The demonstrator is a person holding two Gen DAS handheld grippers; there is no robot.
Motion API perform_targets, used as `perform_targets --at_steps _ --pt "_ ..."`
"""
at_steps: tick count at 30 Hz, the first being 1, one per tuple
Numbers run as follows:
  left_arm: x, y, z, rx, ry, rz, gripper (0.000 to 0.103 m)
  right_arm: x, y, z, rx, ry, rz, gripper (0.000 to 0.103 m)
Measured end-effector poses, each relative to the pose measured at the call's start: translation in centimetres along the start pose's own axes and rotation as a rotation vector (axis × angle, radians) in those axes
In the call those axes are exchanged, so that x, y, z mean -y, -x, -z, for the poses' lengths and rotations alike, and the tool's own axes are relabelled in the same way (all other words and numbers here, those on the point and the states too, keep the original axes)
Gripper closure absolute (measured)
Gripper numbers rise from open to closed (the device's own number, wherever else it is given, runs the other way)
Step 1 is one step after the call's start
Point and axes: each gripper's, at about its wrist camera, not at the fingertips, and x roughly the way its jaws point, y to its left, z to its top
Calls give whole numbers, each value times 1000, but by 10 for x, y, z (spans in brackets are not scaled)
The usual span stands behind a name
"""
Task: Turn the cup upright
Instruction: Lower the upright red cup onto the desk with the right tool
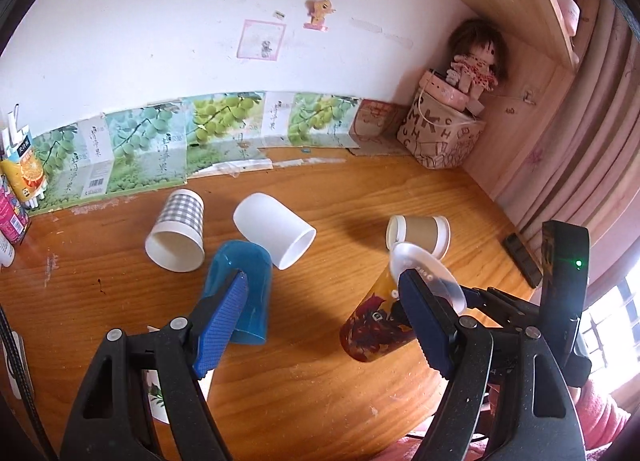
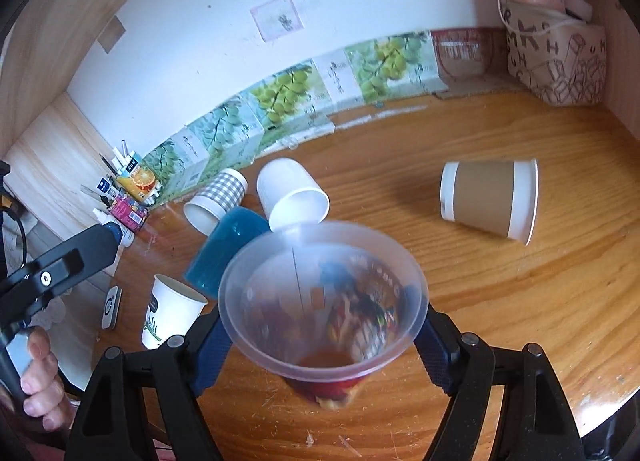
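We hold the printed plastic cup [image 2: 324, 309] between the right gripper [image 2: 320, 345] fingers, mouth up, tilted, base near the counter [image 2: 520, 301]; setting it down remains; our left gripper [image 1: 324, 321] fingers gape wide, empty; four other cups lie tipped.

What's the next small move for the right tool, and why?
Probably lower the printed cup onto bare table and then open. The right tool grips it just under the rim, mouth toward the camera, so it looks roughly upright already. In the left view it still leans and its base seems just off the wood. The left tool is open and holds nothing.
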Motion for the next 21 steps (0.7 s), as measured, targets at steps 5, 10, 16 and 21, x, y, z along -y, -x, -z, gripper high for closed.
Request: perform_targets --at_steps 5,10,16,21 --pt "-5 6 1 21 0 -32 22 -4 -4 -4 -5 14 -9 24" --pt "-13 11 0 51 21 -61 22 -10 -12 -5 -36 58 -8 24" --pt "-18 10 -2 60 33 -99 22 -22 -17 -3 -62 161 -17 24" --pt "-17 8 -3 55 32 -104 22 -30 -22 5 -113 255 -35 24"
